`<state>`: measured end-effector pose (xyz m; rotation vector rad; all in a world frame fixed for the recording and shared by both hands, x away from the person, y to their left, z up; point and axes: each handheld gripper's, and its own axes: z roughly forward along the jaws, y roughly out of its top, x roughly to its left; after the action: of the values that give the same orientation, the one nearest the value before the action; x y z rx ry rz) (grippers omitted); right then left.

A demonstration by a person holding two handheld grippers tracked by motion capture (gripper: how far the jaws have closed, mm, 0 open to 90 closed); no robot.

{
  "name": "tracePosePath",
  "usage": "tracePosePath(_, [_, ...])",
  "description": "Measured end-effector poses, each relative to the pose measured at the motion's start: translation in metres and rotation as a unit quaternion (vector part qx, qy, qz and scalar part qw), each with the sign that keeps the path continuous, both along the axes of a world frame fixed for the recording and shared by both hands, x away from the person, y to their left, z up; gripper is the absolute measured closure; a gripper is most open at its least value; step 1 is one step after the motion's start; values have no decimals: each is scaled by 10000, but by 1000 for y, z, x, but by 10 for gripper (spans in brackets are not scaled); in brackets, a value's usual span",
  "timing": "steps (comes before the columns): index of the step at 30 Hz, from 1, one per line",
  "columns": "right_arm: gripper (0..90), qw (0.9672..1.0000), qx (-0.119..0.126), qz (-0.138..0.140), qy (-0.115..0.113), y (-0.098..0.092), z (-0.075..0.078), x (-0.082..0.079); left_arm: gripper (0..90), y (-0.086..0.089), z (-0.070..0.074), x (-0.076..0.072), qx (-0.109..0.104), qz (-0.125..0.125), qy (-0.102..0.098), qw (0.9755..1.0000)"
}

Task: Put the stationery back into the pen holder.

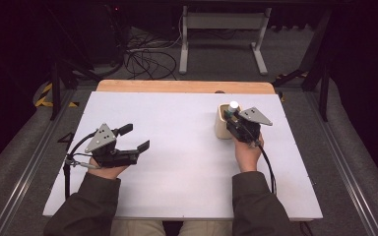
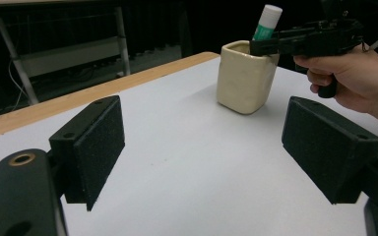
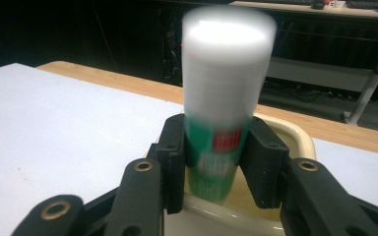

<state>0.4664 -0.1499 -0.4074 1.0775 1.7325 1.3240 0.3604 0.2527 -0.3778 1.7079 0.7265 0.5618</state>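
Right gripper [image 1: 233,117] is clamped on the glue stick [image 3: 220,123]; I see both pads pressing its green body while its white cap stands upright above the cream cup [image 2: 244,76]. From my seat the cup sits at one o'clock on the white table [image 1: 177,147]. Left gripper [image 1: 134,139], at nine o'clock, has its jaws apart, holding nothing, well apart from the cup.

High view looks down the table [image 1: 177,147]; both gripper views share the cream cup [image 2: 243,76].
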Motion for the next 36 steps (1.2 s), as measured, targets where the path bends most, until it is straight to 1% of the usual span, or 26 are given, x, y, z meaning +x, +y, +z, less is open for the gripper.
tracePosePath(1, [639,10000,23,3,11,0,0,0,173,0,0,0,-34,16,-3,10000])
tracePosePath(3, [647,10000,-3,13,81,-1,-1,1,174,2,0,0,-46,23,9,10000])
tracePosePath(5, [649,10000,2,28,56,-1,-1,1,176,2,0,0,-64,28,8,10000])
tracePosePath(8, [649,10000,-73,36,18,1,0,0,176,2,1,0,-58,16,2,10000])
tracePosePath(36, [643,9999,76,82,123,-2,-1,3,176,2,0,0,-36,6,1,10000])
